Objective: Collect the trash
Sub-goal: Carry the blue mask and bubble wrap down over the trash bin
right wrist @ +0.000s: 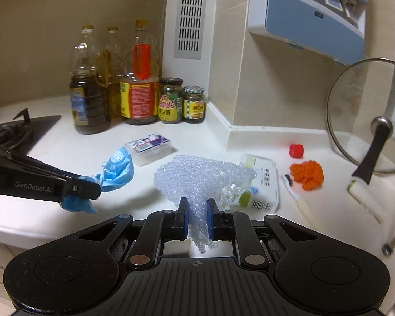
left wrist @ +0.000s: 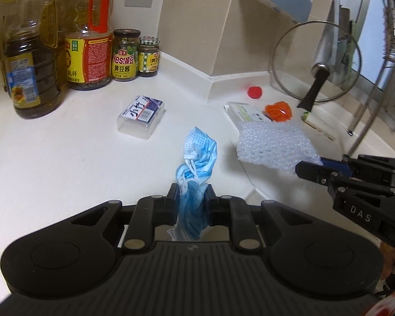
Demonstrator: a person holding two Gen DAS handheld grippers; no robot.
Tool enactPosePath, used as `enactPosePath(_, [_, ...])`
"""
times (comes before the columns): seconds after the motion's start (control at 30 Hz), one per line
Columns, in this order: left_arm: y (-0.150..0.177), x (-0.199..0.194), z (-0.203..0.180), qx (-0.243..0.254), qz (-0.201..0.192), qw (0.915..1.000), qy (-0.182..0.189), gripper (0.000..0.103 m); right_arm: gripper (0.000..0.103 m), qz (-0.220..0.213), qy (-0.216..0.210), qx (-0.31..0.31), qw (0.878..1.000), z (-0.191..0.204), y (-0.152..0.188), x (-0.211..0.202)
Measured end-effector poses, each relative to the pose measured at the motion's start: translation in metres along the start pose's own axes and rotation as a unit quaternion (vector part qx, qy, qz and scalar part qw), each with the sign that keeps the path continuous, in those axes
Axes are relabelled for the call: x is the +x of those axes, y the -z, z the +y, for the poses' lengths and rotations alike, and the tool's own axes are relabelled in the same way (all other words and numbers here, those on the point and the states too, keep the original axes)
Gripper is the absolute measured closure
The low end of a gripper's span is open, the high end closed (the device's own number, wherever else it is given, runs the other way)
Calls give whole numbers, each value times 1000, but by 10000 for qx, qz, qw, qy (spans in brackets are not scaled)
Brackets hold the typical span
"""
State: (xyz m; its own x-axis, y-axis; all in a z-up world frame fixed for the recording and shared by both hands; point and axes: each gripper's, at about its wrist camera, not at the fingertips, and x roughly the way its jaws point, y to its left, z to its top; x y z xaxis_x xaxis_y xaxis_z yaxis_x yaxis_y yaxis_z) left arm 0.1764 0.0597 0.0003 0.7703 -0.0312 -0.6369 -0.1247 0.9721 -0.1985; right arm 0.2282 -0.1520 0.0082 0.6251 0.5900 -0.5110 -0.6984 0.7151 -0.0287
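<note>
Left gripper [left wrist: 191,197] clamped on crumpled blue mask [left wrist: 197,158], right gripper [right wrist: 197,218] on bubble wrap [right wrist: 197,179].

A home kitchen: a white counter [right wrist: 202,137] carries oil bottles [right wrist: 89,100] and sauce jars [right wrist: 171,102], beside a gas hob [right wrist: 15,131] and a glass pot lid [right wrist: 368,115].

White counter [left wrist: 52,158] bears bottles [left wrist: 31,60], jars [left wrist: 125,55], a clear box [left wrist: 141,117].

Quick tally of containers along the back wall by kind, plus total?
Large clear plastic oil and sauce bottles: 3
Small glass sauce jars with lids: 2
Total: 5
</note>
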Motion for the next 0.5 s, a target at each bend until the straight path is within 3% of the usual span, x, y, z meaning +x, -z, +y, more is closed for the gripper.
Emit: enactPosePath(0.5, [54,-55,3,257,203,9986,409,86,89,311,211,510,9980,51,51,-66])
